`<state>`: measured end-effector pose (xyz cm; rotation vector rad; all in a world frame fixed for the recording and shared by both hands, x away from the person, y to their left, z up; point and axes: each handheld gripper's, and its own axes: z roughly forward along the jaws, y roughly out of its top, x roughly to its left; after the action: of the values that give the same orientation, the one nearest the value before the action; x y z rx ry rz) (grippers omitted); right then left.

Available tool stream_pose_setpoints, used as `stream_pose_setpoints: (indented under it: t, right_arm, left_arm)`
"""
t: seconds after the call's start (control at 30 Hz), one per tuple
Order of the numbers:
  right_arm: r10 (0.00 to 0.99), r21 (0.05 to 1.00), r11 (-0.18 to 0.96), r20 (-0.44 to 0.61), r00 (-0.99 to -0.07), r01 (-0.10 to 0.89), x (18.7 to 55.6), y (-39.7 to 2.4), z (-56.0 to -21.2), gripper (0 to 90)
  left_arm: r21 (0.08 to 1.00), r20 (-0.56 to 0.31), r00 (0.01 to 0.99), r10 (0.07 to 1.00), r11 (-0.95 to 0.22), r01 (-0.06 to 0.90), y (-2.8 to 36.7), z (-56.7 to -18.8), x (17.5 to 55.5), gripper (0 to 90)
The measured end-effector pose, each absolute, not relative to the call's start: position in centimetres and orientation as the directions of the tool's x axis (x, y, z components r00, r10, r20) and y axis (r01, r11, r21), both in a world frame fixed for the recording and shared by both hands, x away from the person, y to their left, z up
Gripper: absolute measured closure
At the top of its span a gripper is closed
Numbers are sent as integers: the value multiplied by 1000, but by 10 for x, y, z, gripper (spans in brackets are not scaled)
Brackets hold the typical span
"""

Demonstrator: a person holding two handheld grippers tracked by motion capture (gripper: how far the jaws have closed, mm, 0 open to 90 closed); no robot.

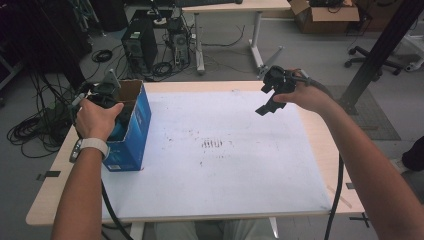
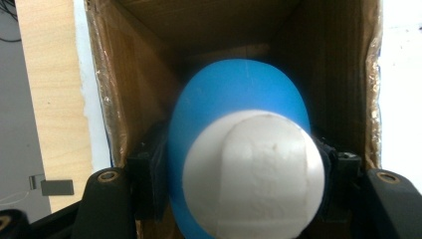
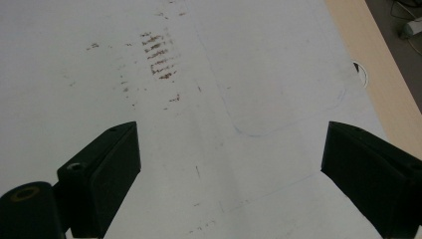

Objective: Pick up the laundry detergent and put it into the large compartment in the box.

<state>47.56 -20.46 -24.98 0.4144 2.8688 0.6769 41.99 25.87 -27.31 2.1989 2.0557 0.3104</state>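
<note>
Probably a lab: computer towers (image 1: 140, 46), floor cables (image 1: 35, 131).

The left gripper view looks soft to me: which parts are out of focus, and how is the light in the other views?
Left gripper view: the blue and white object held by the left tool is blurred, very near the lens; the cardboard box interior is dim. Right gripper view: sharp, even light on the white sheet. High view: dark background, slightly soft.
</note>
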Motion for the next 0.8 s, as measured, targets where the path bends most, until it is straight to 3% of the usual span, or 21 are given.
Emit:
stream_pose_setpoints:
  t: [0.8]
  right_arm:
    - [296,462,858,-91,-951,223,475,-201,-251,84]
  left_arm:
    - [240,60,48,997,-61,969,262,-267,420,321]
